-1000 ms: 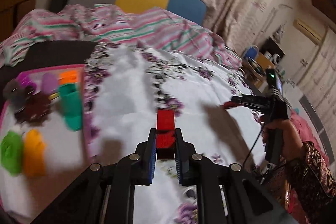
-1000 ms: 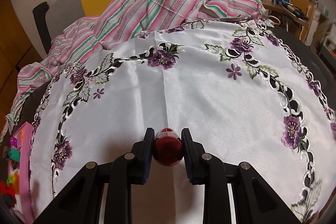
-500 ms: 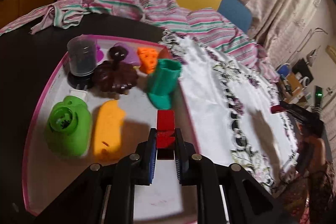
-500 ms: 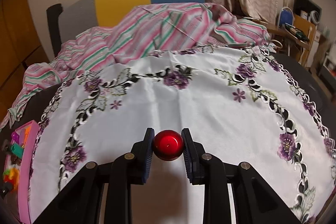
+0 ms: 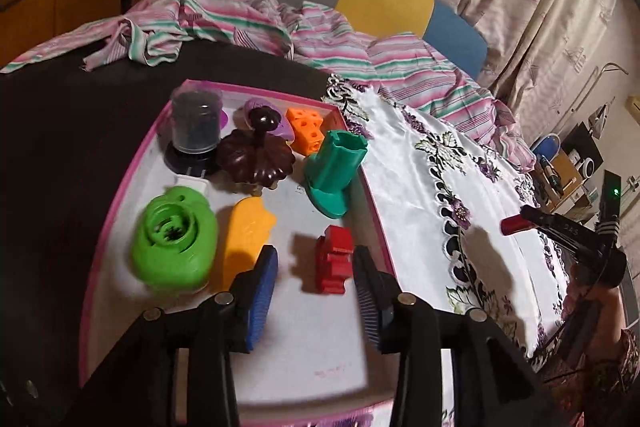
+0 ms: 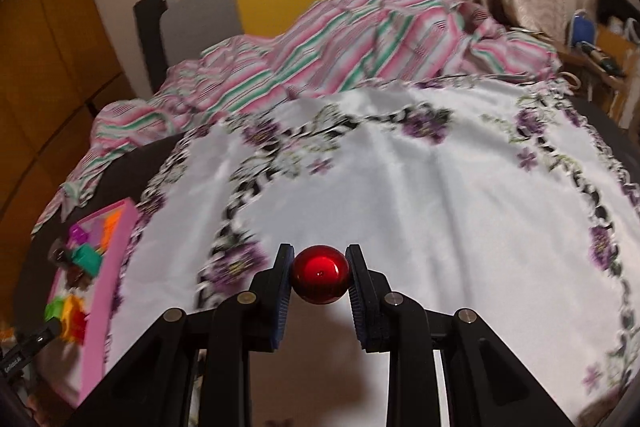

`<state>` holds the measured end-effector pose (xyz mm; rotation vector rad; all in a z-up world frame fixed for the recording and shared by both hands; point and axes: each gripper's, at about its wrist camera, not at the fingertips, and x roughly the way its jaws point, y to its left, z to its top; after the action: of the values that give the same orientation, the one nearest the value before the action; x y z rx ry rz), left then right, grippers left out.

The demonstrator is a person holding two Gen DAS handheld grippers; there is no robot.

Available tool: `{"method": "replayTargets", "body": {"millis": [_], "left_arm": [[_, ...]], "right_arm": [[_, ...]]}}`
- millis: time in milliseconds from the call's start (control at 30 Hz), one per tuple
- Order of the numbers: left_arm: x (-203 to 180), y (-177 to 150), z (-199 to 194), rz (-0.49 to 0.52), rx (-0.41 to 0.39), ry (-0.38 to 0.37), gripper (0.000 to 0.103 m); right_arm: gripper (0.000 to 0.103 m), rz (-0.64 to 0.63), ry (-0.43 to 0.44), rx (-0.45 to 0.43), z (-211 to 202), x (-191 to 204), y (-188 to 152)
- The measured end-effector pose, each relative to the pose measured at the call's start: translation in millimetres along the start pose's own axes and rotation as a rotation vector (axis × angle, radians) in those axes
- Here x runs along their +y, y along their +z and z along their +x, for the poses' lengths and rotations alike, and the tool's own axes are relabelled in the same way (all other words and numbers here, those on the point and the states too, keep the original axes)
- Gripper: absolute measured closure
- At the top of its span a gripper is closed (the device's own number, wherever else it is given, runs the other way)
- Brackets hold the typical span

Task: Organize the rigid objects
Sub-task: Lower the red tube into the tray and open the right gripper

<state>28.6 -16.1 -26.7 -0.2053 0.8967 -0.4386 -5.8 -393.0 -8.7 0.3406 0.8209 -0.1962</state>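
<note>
In the left wrist view my left gripper (image 5: pixel 314 269) hangs over the pink-rimmed tray (image 5: pixel 120 195), its jaws opening. A red block (image 5: pixel 334 264) lies on the tray floor between the blue pads, close to the right pad and apart from the left one. In the right wrist view my right gripper (image 6: pixel 319 279) is shut on a shiny red ball (image 6: pixel 319 274) above the white flowered cloth (image 6: pixel 440 207). The same ball (image 5: pixel 514 225) and right gripper show at the right edge of the left wrist view.
The tray holds a green round part (image 5: pixel 176 239), a yellow piece (image 5: pixel 244 235), a teal holder (image 5: pixel 334 171), a brown lid with knob (image 5: pixel 256 157), an orange cube (image 5: pixel 306 129) and a dark cup (image 5: pixel 196 127). A striped cloth (image 6: pixel 340 43) and a chair back lie beyond.
My left gripper carried the red block from above the cloth to the tray, then its jaws spread and the block came to rest there. My right gripper moved left with the ball.
</note>
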Motion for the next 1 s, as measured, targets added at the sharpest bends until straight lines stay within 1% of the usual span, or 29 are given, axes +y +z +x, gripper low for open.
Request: {"method": "replayTargets", "body": {"millis": [167,333,600,700,733,1000], "left_arm": [[6,-11,-12,0.009,-0.004,-0.002,0.064],[14,-21,-21,0.01,-0.004,0.005,0.064],[40,-26,-32,-0.049,-0.018,0.015,0.064],[47,-26,-37,-0.063,-0.031,0.023,0.064],[49,-26,-40,-0.067,-0.037,0.021,0.064],[61,-27,-52,-0.093,-0.058,0.023,0.064]], "right_arm": [[0.076,-0.064,0.086,0.04,0,46,-16],[0.076,-0.12,0.193,0.095,-2,95,-33],[0.076,-0.225,0.319,0.148,-9,163,-55],[0.076,-0.258,0.347,0.167,-9,184,-62],[0.075,-0.278,0.335,0.164,-9,192,-66],[0.076,-0.335,0.403,0.202,-7,226,-81]]}}
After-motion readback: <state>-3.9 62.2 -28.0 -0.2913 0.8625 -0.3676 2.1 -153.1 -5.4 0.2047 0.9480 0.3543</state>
